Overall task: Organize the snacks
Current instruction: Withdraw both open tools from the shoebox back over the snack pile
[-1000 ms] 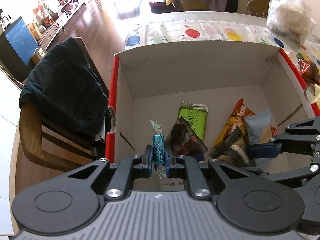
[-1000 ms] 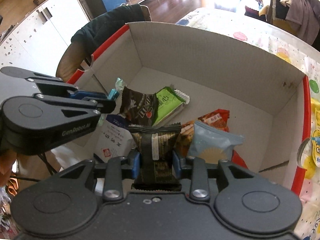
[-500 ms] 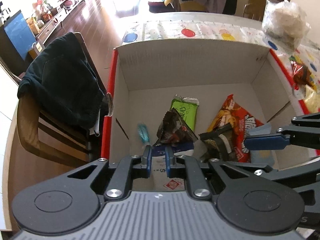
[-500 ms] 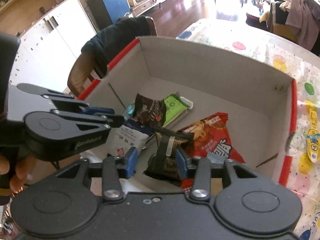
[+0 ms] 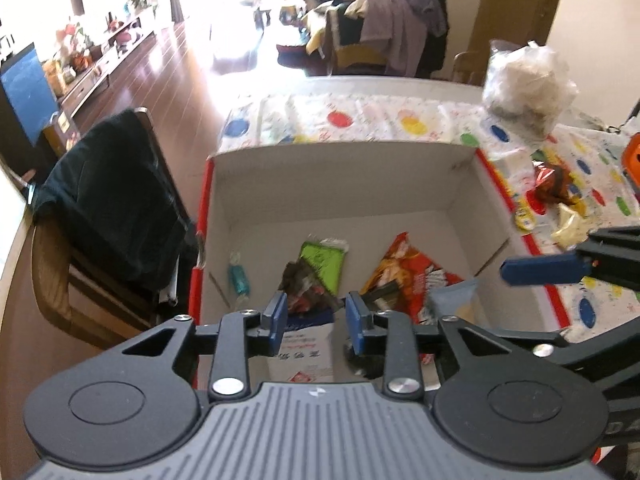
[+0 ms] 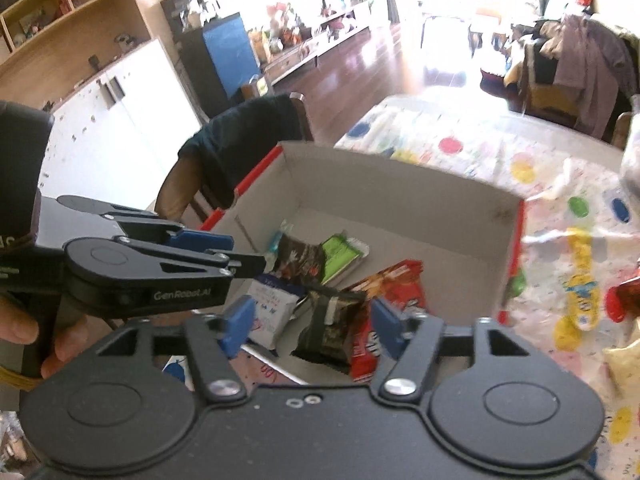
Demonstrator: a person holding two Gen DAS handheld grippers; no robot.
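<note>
A cardboard box [image 5: 340, 176] with red edges holds several snacks. A teal wrapped candy [image 5: 239, 278] lies at its left wall, beside a dark pack [image 5: 302, 282], a green bar [image 5: 322, 262] and a red bag [image 5: 412, 276]. My left gripper [image 5: 316, 322] is open and empty above the box's near edge. My right gripper [image 6: 312, 326] is open and empty over the box [image 6: 400, 188]; a dark brown pack [image 6: 332, 326] lies below it next to the red bag [image 6: 394, 294]. The left gripper also shows in the right wrist view [image 6: 212, 252].
A spotted tablecloth [image 5: 360, 120] covers the table. Loose snacks [image 5: 554, 184] and a clear bag [image 5: 524, 88] lie right of the box; a yellow pack [image 6: 580, 276] lies there too. A chair with a dark jacket [image 5: 108, 200] stands left.
Both grippers have opened and pulled up and back. The teal candy dropped from the left gripper and the dark brown pack from the right; both now lie in the box.
</note>
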